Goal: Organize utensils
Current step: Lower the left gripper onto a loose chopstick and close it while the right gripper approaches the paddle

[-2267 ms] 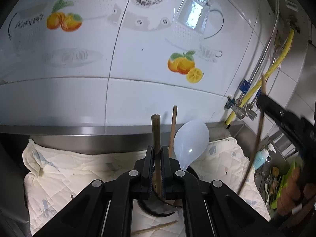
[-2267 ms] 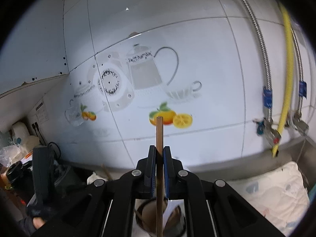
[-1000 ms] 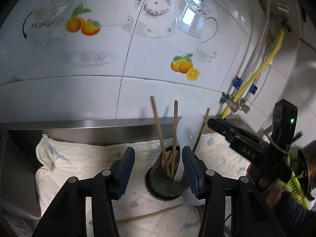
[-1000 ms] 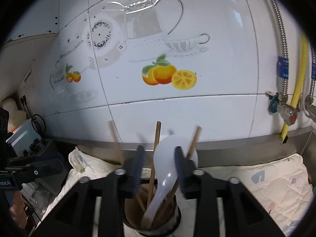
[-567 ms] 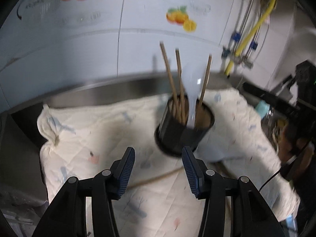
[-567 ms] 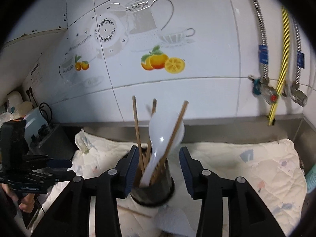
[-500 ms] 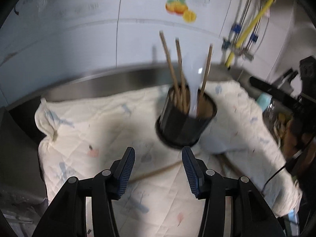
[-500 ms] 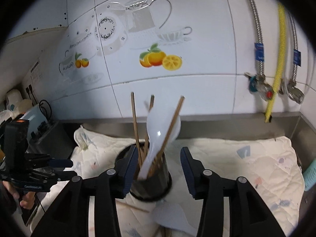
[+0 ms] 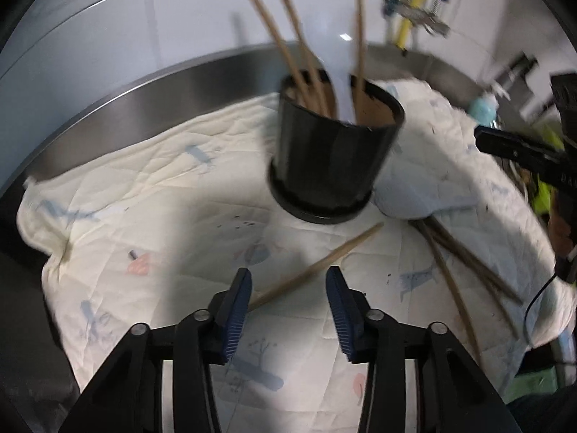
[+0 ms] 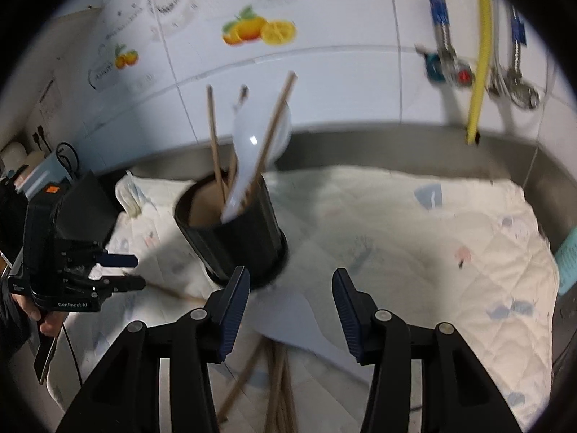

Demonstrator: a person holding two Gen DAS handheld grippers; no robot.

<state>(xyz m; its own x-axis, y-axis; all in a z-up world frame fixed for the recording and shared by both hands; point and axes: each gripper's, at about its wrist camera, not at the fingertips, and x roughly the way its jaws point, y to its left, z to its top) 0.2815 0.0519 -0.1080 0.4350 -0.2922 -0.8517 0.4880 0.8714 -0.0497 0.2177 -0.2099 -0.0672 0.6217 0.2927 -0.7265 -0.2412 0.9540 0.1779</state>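
Note:
A black holder (image 9: 335, 158) (image 10: 230, 238) stands on the cloth with a white spoon (image 10: 259, 137) and three chopsticks (image 9: 288, 43) in it. One light chopstick (image 9: 317, 263) lies loose in front of it. My left gripper (image 9: 288, 288) (image 10: 124, 271) hovers over that stick with its jaws closing, the stick between them and the pads clear of it. My right gripper (image 10: 290, 281) is open over a second white spoon (image 10: 288, 317) (image 9: 414, 195) lying flat beside the holder. Several dark chopsticks (image 10: 277, 379) (image 9: 468, 270) lie under that spoon.
A white quilted cloth (image 9: 162, 198) (image 10: 450, 234) covers a steel basin below a tiled wall. Valves and a yellow hose (image 10: 479, 54) hang at the back right. A teal bottle (image 9: 483, 108) stands past the cloth's right edge. A hand (image 10: 43, 321) holds the left gripper.
Both grippers let go of their chopsticks, which now stand in the holder. Both have dropped toward the cloth, and the left one has tipped down over the loose chopstick.

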